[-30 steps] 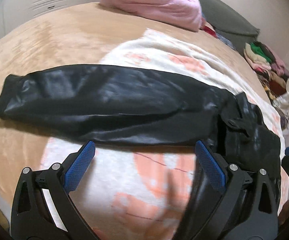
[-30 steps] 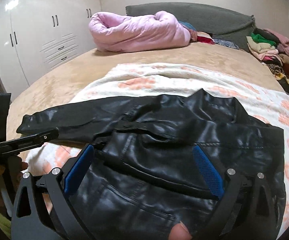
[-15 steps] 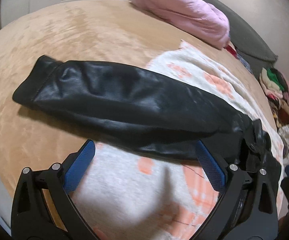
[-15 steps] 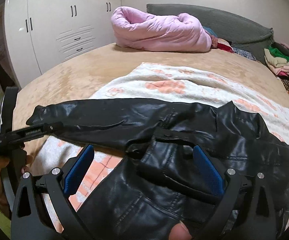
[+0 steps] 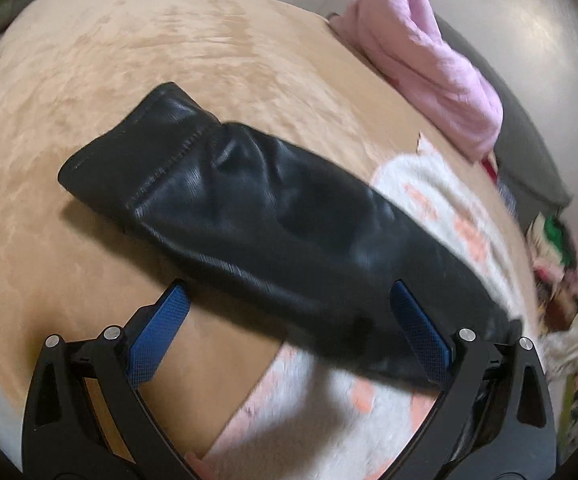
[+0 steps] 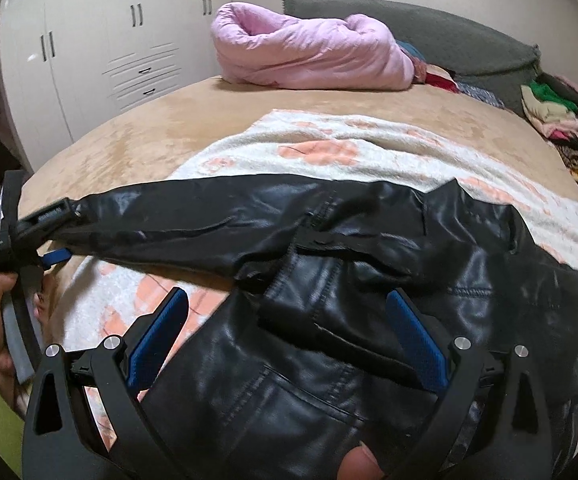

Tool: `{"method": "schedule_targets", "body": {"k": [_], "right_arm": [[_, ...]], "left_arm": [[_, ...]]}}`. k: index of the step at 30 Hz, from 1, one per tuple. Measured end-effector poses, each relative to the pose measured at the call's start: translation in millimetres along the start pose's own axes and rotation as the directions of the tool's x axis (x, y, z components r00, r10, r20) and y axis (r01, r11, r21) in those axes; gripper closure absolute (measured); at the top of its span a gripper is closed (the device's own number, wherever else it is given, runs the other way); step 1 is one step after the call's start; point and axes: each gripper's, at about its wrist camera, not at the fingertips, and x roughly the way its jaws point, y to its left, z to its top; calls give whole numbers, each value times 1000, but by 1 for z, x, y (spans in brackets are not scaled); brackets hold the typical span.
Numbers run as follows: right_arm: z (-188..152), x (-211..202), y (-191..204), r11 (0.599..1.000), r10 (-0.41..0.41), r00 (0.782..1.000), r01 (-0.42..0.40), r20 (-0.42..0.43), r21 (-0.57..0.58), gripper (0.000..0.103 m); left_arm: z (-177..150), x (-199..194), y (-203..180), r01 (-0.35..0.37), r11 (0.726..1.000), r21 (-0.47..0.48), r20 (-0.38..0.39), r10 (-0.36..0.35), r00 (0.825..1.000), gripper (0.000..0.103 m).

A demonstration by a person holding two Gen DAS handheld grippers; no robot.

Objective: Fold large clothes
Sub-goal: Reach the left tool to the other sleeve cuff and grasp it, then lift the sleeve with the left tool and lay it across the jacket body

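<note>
Over the tan bed (image 6: pixel 137 140), the left gripper (image 5: pixel 289 332) hung wide open just short of the black jacket's sleeve (image 5: pixel 249 208), holding nothing. The right gripper (image 6: pixel 289 332) stood spread as wide above the jacket (image 6: pixel 369 320), also empty. The jacket lay flat across a white patterned blanket (image 6: pixel 329 148), with a pink quilt (image 6: pixel 309 56) well beyond.

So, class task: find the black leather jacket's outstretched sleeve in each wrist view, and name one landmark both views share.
Left wrist view: the sleeve runs diagonally across the centre, cuff upper left.
Right wrist view: the sleeve stretches left from the jacket body, mid-frame, towards the left gripper.
Shared landmark: the pink quilt.
</note>
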Motion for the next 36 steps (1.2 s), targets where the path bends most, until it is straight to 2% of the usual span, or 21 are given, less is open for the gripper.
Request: {"method": "schedule_targets", "body": {"k": [1,3,5,7,11,14,19,26,32,35,36], "right_arm": [[-1,-1,-4,1000,-1,1000,1,0,11,4],[-5,-1,-12,999,-9,1000,9,-4,31,4],[-8,-3,-19,999,-21,1000,21,-5,39,4],[-11,-6,-26,998,-31,1000,31,-2,48,4],[-17,-15,-42,996,-40,999,39,8,85,5],[-21,-23,-54,992,-50,999,48,16,113,4],[-31,-42,-81,982,-72,997,63,42,180,5],[-47,-76,-118,958,-99,991,71,86,278,4],[-66,-109,-151,934,-140,980,83,140,348,4],[-78,-124,-172,914,-160,974,85,160,396,5],[-82,-128,-178,908,-167,972,86,165,411,5]], "left_arm": [[2,1,1,3,1000,-7,5,-3,1000,13],[6,3,2,-9,1000,-16,9,9,1000,32],[9,6,4,-28,999,-27,12,29,1000,66],[10,4,9,-55,997,-50,28,56,998,82],[12,-14,2,5,999,-37,65,-3,998,98],[17,-39,-17,58,998,-3,115,-58,992,101],[24,-86,-63,143,985,92,195,-159,968,103],[7,-134,-146,206,941,270,251,-275,928,103],[-31,-151,-224,288,862,417,199,-396,897,103],[-58,-156,-261,321,812,488,156,-443,883,103],[-72,-159,-279,332,785,523,135,-461,877,103]]}}
